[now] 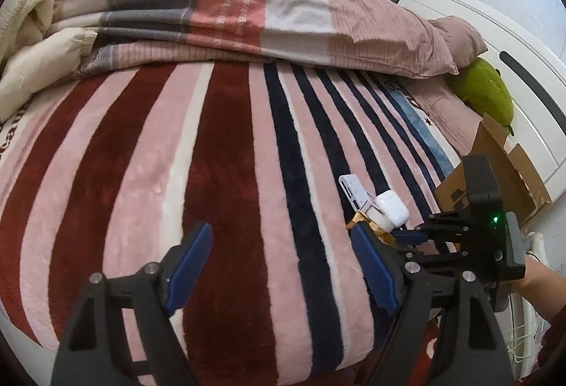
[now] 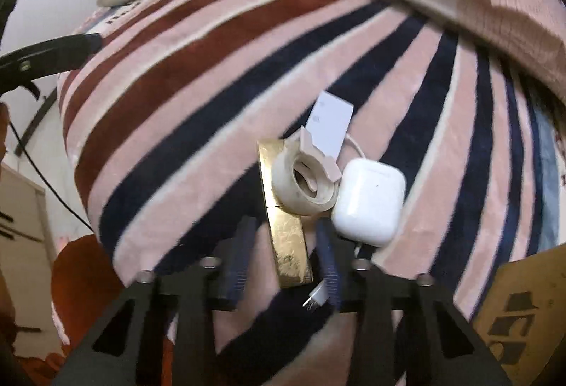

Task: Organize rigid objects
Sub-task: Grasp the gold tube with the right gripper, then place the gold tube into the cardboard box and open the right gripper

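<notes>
A: Since the right gripper (image 2: pixel 286 244) stands with its jaws apart on either side of the gold bar (image 2: pixel 286 230), what worries you?

B: Crowding. In the right wrist view the tape roll (image 2: pixel 304 188) rests on the bar's far end, and the white earbud case (image 2: pixel 369 202) sits just beside it at three o'clock, touching the roll. A white card reader (image 2: pixel 332 127) lies behind them at twelve o'clock, its cable running under the pile.

A: So closing now could go wrong?

B: I judge so. Lifting the bar would likely tip the roll off, and the right-hand finger (image 2: pixel 327 262) is close to the case and the USB plug (image 2: pixel 315 301), so it may pinch or shove one.

A: And the other claw?

B: The left gripper (image 1: pixel 283 265) hovers wide apart over the striped blanket (image 1: pixel 226 173), holding nothing. The cardboard box (image 1: pixel 495 173) sits at three o'clock, near the pile; the soft fleece could let things roll.
</notes>
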Demonstrator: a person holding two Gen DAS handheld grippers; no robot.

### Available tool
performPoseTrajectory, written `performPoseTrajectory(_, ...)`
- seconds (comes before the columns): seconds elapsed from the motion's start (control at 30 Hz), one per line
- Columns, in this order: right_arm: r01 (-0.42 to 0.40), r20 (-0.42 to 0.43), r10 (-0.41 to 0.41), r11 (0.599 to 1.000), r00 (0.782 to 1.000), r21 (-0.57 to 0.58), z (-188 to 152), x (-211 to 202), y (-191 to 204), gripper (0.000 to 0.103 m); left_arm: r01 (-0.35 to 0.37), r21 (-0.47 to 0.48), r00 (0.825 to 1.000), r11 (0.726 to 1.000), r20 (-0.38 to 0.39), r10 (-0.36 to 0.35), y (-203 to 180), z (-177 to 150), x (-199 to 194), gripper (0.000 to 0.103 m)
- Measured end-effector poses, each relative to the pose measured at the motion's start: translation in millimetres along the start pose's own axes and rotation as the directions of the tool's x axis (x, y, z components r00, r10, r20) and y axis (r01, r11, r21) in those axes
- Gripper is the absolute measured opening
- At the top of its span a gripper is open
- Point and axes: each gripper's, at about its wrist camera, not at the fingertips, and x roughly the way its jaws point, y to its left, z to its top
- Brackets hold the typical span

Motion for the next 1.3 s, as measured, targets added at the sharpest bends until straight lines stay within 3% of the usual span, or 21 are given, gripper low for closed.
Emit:
performPoseTrajectory(0.27,-0.039,0.040,0.040,0.999,0.998,-0.036,7.5,-8.5,13.8,0.013,0.080,0.016,0.997,0.997,-0.013,-0.080,-17.7,4.7,1.7,0.078)
performPoseTrajectory(0.47,-0.100,0.175,0.116,0.990,0.978,-0.097,20.0,-67.6,37.7,0.013,0.213,0.055,0.977,0.976,0.012,-0.214,-58.7,26.8,-12.6,0.076)
performPoseTrajectory(0.5,-0.109,0.204,0.130,0.988,0.970,-0.108,20.4,-83.2,40.1,0.013,0.240,0.069,0.970,0.968,0.020,-0.242,-69.4,32.5,-16.2,0.074)
performPoseTrajectory(0.6,-0.115,0.265,0.141,0.987,0.954,-0.112,22.3,-112.7,39.0,0.013,0.298,0.110,0.953,0.948,0.017,-0.302,-100.1,47.4,-21.0,0.055)
performPoseTrajectory(0.63,-0.116,0.287,0.143,0.987,0.947,-0.110,20.7,-123.8,35.9,0.013,0.312,0.125,0.949,0.942,0.012,-0.316,-111.0,52.6,-20.8,0.044)
performPoseTrajectory(0.67,-0.113,0.308,0.141,0.988,0.941,-0.105,18.5,-133.5,33.0,0.013,0.314,0.141,0.948,0.939,0.013,-0.319,-122.2,57.2,-20.7,0.040)
performPoseTrajectory(0.8,-0.088,0.379,0.106,0.994,0.919,-0.065,4.4,-168.1,3.8,0.013,0.364,0.210,0.929,0.908,-0.012,-0.370,-171.8,75.8,-14.0,0.035)
performPoseTrajectory(0.97,-0.065,0.397,0.040,0.997,0.917,0.048,-22.3,-197.1,-45.2,0.013,0.403,0.282,0.915,0.871,-0.102,-0.390,-248.8,92.7,17.4,0.035)
performPoseTrajectory(1.17,-0.037,0.357,-0.036,0.980,0.933,0.197,-60.7,-215.5,-110.7,0.013,0.453,0.317,0.887,0.833,-0.254,-0.385,-320.2,99.8,65.0,0.035)
performPoseTrajectory(1.3,0.004,0.269,-0.078,0.964,0.960,0.265,-75.9,-209.7,-140.5,0.013,0.434,0.327,0.883,0.840,-0.340,-0.323,-348.3,95.7,93.7,0.037)
